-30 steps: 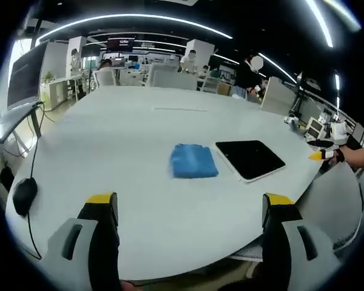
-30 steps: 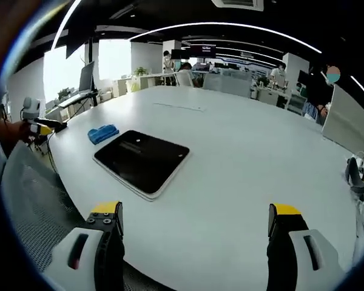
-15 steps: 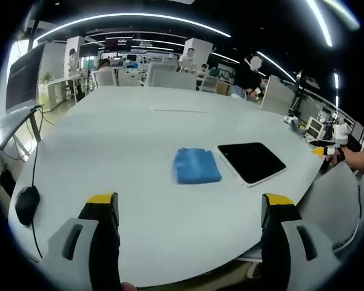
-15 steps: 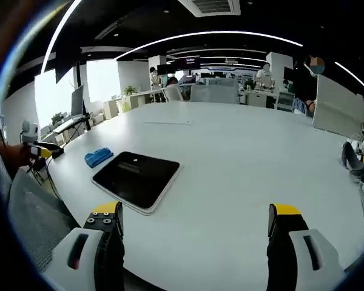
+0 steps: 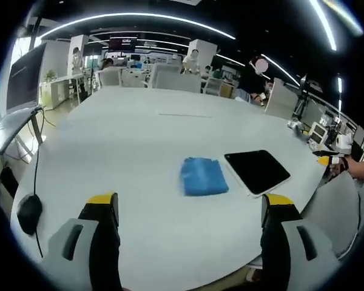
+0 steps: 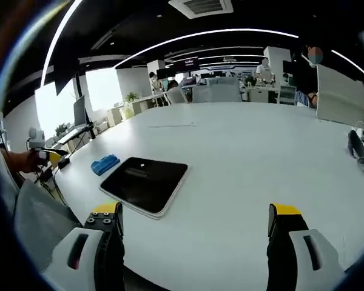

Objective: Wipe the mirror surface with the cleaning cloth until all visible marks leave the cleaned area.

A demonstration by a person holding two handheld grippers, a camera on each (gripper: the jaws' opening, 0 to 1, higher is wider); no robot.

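A folded blue cleaning cloth (image 5: pixel 204 176) lies on the white table (image 5: pixel 127 145), just left of a dark rectangular mirror (image 5: pixel 257 171) with a white rim. My left gripper (image 5: pixel 185 209) is open, short of the cloth, with nothing between its jaws. In the right gripper view the mirror (image 6: pixel 145 183) lies flat ahead and left, with the cloth (image 6: pixel 105 164) beyond its far left corner. My right gripper (image 6: pixel 194 219) is open and empty above the table edge. The right gripper (image 5: pixel 333 147) also shows at the far right of the left gripper view, and the left gripper (image 6: pixel 42 154) at the far left of the right gripper view.
A black computer mouse (image 5: pixel 28 213) with its cable lies at the table's left edge. A grey chair back (image 5: pixel 337 203) stands by the table near the mirror. Desks, monitors and people fill the office behind. A dark object (image 6: pixel 359 147) sits at the table's right side.
Both views have shifted a little as the hands moved. The cloth and mirror sit slightly further right in the left gripper view. Both grippers stay open.
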